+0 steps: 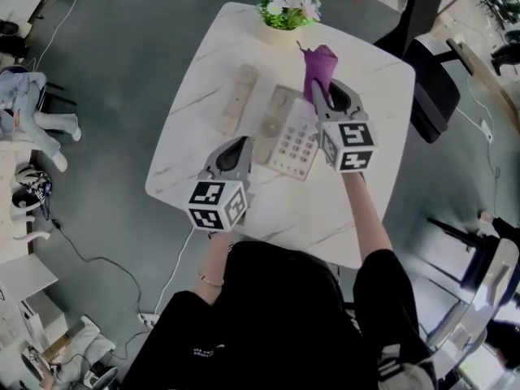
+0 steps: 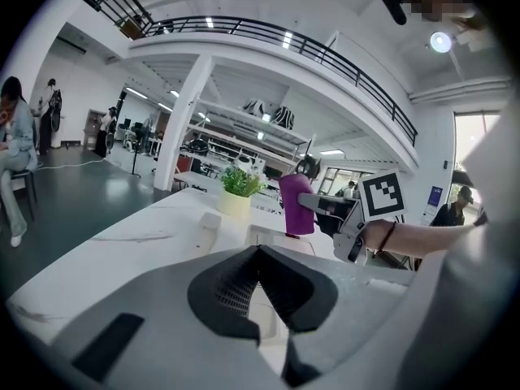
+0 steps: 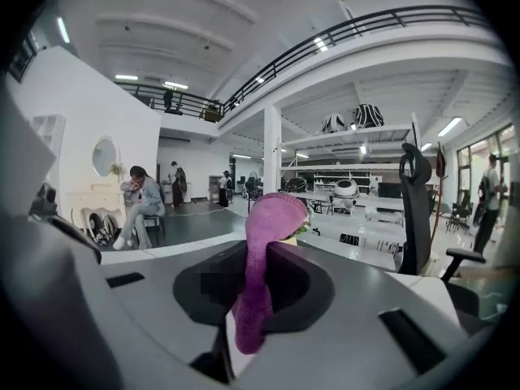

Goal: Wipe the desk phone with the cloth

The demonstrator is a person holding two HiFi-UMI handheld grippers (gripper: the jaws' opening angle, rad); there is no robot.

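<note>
A white desk phone (image 1: pixel 288 132) lies on the white marble table (image 1: pixel 357 210), and its handset (image 1: pixel 236 97) rests on the table to the left of the base. My right gripper (image 1: pixel 321 97) is shut on a purple cloth (image 1: pixel 319 67), held above the phone's far right corner. In the right gripper view the cloth (image 3: pixel 264 250) stands pinched between the jaws. My left gripper (image 1: pixel 236 148) hovers near the phone's near left side, shut with nothing in it. The left gripper view shows the handset (image 2: pixel 207 232), the cloth (image 2: pixel 296 204) and the right gripper (image 2: pixel 341 210) ahead.
A yellow pot with a green plant (image 1: pixel 284 13) stands at the table's far edge. A black office chair (image 1: pixel 435 63) is at the right. A cable (image 1: pixel 89 258) runs on the grey floor at the left. People sit in the hall beyond.
</note>
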